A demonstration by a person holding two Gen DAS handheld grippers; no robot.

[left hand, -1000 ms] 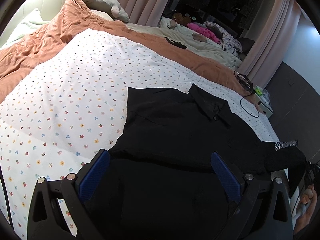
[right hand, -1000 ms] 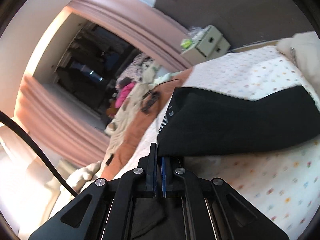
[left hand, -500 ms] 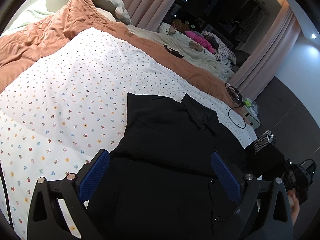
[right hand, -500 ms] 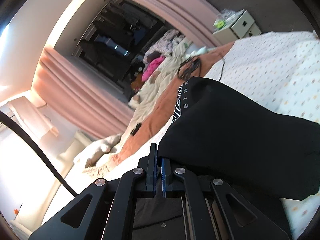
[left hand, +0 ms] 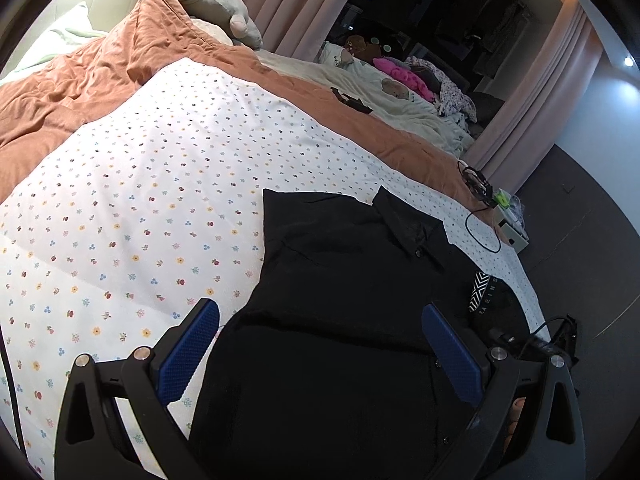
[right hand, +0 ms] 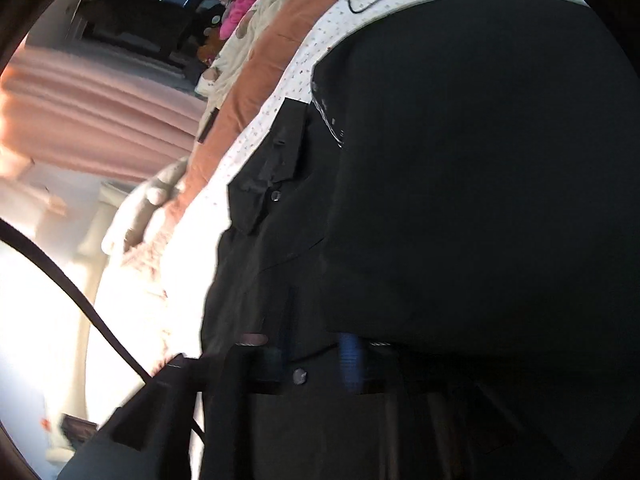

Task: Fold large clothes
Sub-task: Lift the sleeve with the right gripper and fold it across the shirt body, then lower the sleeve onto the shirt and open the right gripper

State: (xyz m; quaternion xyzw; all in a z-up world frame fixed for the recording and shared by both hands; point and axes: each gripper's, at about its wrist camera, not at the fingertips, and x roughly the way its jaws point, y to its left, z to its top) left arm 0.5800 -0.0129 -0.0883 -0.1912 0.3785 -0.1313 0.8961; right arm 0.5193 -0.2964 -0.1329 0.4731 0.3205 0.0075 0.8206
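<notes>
A black button-up shirt [left hand: 340,280] lies collar-far on the flowered sheet [left hand: 140,200]. My left gripper [left hand: 320,348] hovers open over its lower body, blue pads wide apart with nothing pinched. The right sleeve [left hand: 492,300], with a striped label, is folded in over the shirt's right side. In the blurred right wrist view this sleeve [right hand: 480,160] fills the right half, lying over the shirt's front and collar [right hand: 272,176]. My right gripper [right hand: 312,360] is low over the button placket with its jaws opening. The sleeve's edge rests just above the pads, which no longer pinch it.
An orange quilt [left hand: 80,88] and a plush pillow [left hand: 212,4] lie at the bed's far side, next to a cream blanket [left hand: 400,112] with piled clothes. A cable [left hand: 480,236] and a bedside cabinet [left hand: 512,228] sit by the far right corner. Pink curtains [left hand: 300,0] hang behind.
The right gripper carried the sleeve across onto the shirt's body, came lower, and its jaws went from shut on the fabric to apart. The left gripper barely moved.
</notes>
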